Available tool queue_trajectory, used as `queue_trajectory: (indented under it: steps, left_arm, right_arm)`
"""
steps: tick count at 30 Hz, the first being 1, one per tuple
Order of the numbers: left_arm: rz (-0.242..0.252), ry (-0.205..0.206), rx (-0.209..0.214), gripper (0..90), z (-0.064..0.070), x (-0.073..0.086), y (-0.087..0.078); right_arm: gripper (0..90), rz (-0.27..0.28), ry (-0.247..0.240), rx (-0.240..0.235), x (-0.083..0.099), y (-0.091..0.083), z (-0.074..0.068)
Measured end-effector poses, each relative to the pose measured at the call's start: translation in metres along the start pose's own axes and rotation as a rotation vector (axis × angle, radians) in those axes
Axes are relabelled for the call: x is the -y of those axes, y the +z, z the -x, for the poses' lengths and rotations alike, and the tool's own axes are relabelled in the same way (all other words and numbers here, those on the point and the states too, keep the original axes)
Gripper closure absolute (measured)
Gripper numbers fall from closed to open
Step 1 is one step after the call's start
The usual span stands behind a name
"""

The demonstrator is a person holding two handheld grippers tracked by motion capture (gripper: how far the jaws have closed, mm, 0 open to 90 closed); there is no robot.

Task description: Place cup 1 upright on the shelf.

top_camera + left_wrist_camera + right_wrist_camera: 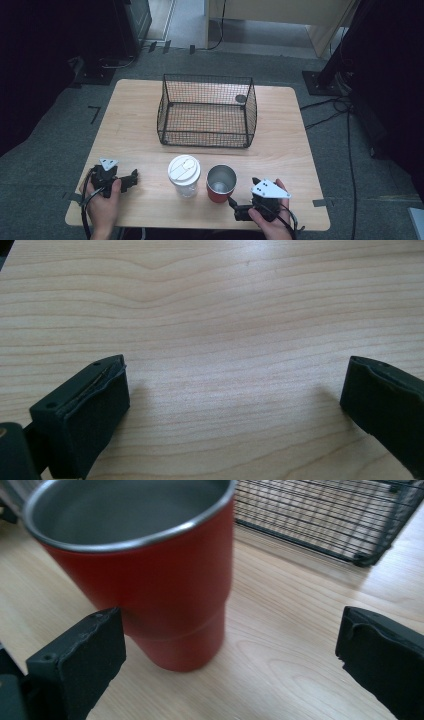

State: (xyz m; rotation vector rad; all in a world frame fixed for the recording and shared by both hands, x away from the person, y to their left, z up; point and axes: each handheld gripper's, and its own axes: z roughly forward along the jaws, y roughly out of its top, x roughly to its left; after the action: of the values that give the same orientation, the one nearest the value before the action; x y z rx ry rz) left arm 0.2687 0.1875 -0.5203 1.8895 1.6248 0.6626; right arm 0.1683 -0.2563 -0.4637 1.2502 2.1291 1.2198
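The right gripper, jaws spread wide, was closing in on the red tumbler standing on the desk before the wire basket, and next needed centring around it; the left gripper rested open.

No words, labels, brand marks, numbers or signs are showing legibly on anything here: the red cup, the lidded cup, the wire basket and the table are all carrying no readable text.
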Motion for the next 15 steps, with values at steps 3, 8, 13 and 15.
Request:
queue_trajectory:
  steps: [3, 8, 13, 15]
  left_arm:
    - [0.000, 0.000, 0.000, 0.0, 0.000, 0.000, 0.000]
    - [0.000, 0.000, 0.000, 0.0, 0.000, 0.000, 0.000]
    - [0.000, -0.001, 0.000, 0.0, 0.000, 0.000, 0.000]
    - [0.000, 0.000, 0.000, 0.0, 0.000, 0.000, 0.000]
  right_arm:
    - [0.0, 0.004, -0.005, -0.017, -0.002, 0.002, -0.003]
    - [0.0, 0.006, -0.011, -0.034, -0.008, 0.005, -0.009]
    - [0.0, 0.008, -0.024, -0.052, -0.014, 0.011, -0.017]
    - [0.0, 0.006, -0.028, -0.058, -0.016, 0.014, -0.019]
